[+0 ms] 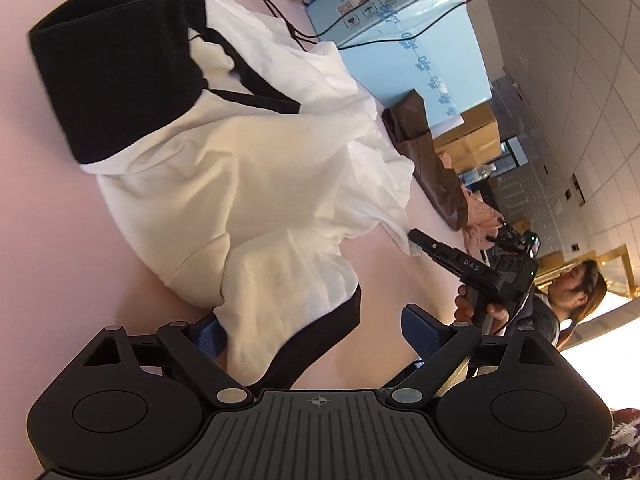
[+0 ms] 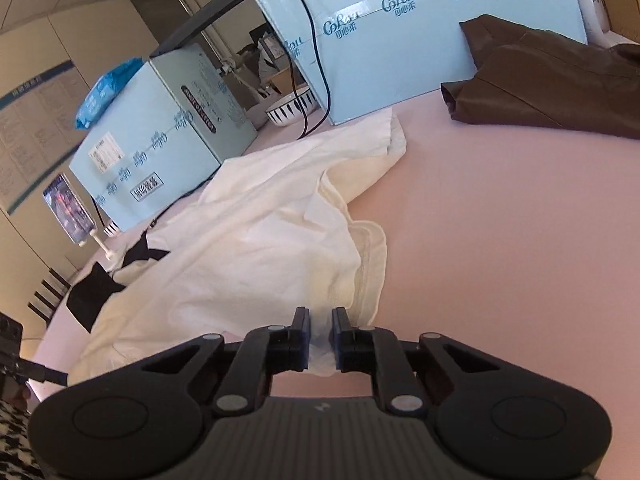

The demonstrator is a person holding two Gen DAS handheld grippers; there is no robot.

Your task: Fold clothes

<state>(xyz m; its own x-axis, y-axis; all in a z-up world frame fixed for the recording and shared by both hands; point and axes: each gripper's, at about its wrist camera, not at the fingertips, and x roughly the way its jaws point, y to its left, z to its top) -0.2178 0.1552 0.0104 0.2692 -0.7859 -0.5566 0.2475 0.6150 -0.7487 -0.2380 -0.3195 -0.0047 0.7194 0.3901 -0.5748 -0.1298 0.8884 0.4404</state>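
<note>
Grasp step in hand: the right gripper is pinched on the near edge of the white-and-black garment, while the left gripper stands spread with the black-trimmed hem between its pads, not yet clamped. Next move likely calls for the left to close on that hem (then lift both together). Garment lies crumpled on the pink table, black parts bunched at the far end.

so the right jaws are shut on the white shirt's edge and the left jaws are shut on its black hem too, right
Not quite. The right gripper is shut on the white shirt, but the left gripper stands open, jaws apart around the black hem, as the left wrist view shows.
</note>
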